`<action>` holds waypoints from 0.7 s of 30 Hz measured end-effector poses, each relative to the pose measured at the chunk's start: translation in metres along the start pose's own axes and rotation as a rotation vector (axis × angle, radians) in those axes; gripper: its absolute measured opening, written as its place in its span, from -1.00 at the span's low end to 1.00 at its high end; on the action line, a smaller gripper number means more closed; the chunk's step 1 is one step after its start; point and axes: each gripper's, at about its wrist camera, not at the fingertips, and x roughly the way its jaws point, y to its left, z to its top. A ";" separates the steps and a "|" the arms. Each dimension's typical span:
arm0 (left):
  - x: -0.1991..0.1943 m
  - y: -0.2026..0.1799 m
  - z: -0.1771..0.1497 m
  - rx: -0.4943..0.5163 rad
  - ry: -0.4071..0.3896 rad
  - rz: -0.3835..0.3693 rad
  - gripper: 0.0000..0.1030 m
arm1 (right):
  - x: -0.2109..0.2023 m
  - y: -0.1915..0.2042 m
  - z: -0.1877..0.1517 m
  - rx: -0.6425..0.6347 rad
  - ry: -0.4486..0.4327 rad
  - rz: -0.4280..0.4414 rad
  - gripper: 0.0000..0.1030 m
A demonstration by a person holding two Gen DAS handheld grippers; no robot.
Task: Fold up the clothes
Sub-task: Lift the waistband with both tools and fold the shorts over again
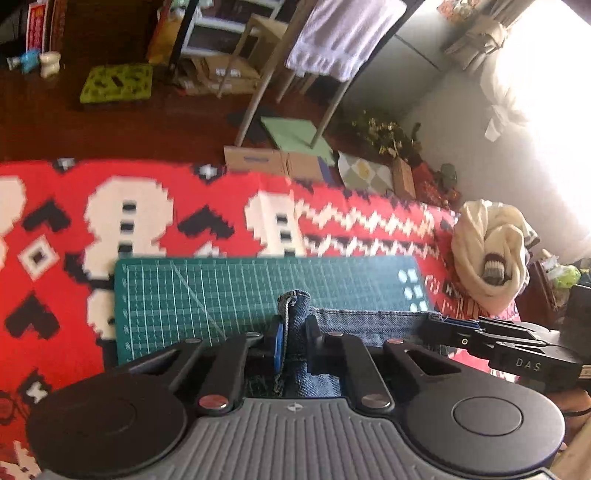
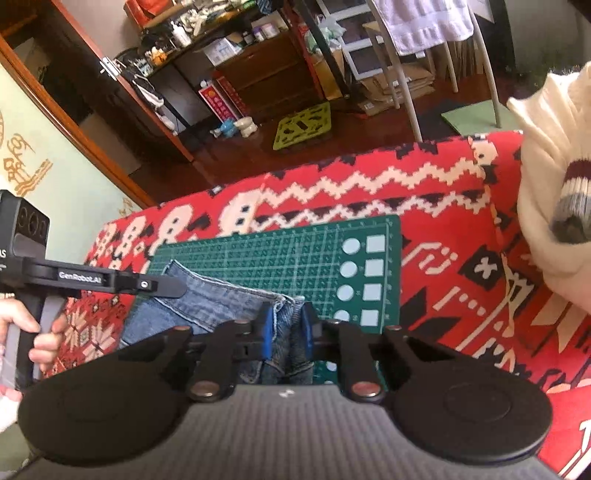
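Both claws are angled downward over the green cutting mat (image 2: 280, 254). The left claw (image 1: 293, 341) is clenched on the denim garment (image 1: 373, 325); the right claw (image 2: 288, 328) is clamped on its bunched edge, above the mat.

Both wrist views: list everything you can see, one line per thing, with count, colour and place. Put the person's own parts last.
jeans: one, blue denim, on the mat, edge pinched by both grippers
mat: one, green with a white grid, on the blanket
blanket: one, red with white and black pattern, under the mat
sweater: one, cream with a striped cuff, heaped on the blanket right of the mat
towel: one, white, hung on a rack behind
stool: one, lime green, on the floor
boxes: several, brown cardboard, beyond the blanket
left gripper: one, black with blue pads, shut on denim
right gripper: one, black with blue pads, shut on denim
hand: one, holding the left gripper's handle
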 end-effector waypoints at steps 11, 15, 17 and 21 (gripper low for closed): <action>-0.069 -0.028 0.020 0.085 -0.084 -0.021 -0.79 | -0.041 0.038 0.039 -0.070 -0.127 0.020 -0.71; -0.106 -0.051 -0.005 0.181 -0.083 -0.044 -0.79 | -0.070 0.053 0.026 -0.153 -0.142 0.041 -0.71; -0.127 -0.062 -0.025 0.220 -0.094 -0.053 -0.79 | -0.088 0.061 0.014 -0.193 -0.149 0.052 -0.71; -0.161 -0.081 -0.072 0.302 -0.125 -0.036 -0.79 | -0.131 0.077 -0.019 -0.281 -0.176 0.098 -0.70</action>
